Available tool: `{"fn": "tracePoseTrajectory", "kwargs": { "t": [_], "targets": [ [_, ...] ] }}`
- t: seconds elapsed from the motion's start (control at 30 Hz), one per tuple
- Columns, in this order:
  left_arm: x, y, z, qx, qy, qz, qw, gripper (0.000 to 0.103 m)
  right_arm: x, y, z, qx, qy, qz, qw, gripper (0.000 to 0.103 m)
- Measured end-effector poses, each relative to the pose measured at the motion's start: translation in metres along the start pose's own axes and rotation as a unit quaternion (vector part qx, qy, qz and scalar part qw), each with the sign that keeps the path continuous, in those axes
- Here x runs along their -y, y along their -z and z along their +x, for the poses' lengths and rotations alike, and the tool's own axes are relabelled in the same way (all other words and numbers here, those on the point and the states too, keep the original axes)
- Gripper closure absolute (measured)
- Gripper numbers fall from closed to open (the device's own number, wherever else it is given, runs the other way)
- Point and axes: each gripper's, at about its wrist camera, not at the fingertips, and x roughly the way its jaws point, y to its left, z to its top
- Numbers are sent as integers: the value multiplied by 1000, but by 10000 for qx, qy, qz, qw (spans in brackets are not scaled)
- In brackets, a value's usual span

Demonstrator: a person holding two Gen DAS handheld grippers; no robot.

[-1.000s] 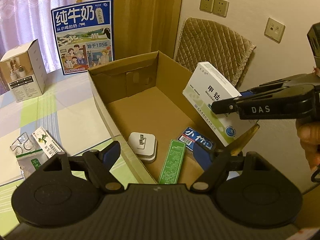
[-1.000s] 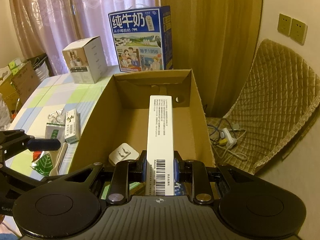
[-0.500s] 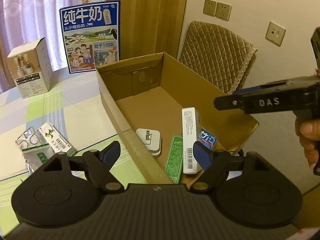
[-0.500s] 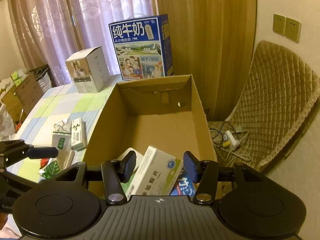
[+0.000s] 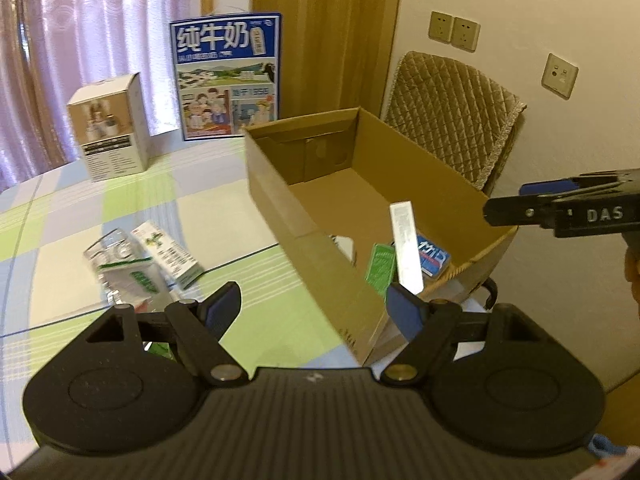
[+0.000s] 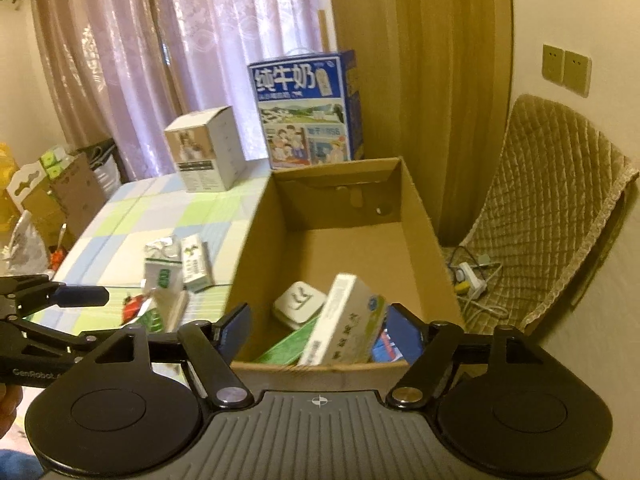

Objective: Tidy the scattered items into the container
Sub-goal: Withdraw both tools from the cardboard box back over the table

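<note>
Several light, stiff cartons (image 5: 168,254) are left on the worktop (image 5: 80,208) beside the container (image 6: 420,216). Left tongs (image 5: 316,308) are spread and empty; right tongs (image 6: 324,324) are opening, nothing pinched. Long flat faces should be gripped.

The brown cardboard box's (image 5: 320,264) near wall hides most of the white plug adapter (image 5: 345,245); small packets left on the checked counter (image 5: 80,208) are motion-blurred, print unreadable (image 5: 132,264).
</note>
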Motion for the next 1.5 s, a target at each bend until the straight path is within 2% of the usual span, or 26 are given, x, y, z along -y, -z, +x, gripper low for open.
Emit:
{"fn": "tracePoseTrajectory", "kwargs": {
  "t": [0.3,0.4,0.63,0.97,1.27,1.5],
  "targets": [
    [-20,28,-42,17,-236,-174,9996,20,-41,18,-16,33,-175,-100,9998,8],
    [-29,37,-52,3,-299,-244,9993,15,-53,24,-20,48,-230,-78,9997,2],
    [-65,63,-78,-51,-600,-406,9974,4,-80,39,-22,-69,-484,-133,9987,2],
    [-120,96,-109,-143,-997,-723,9923,3,-129,59,-7,-316,-816,-400,9954,2],
    [-145,109,-121,-195,-1050,-848,9907,3,-161,74,17,-511,-1049,-464,9921,2],
    [-160,116,-119,-203,-1113,-935,9892,3,-171,76,38,-684,-1071,-594,9901,2]
  ]
}}
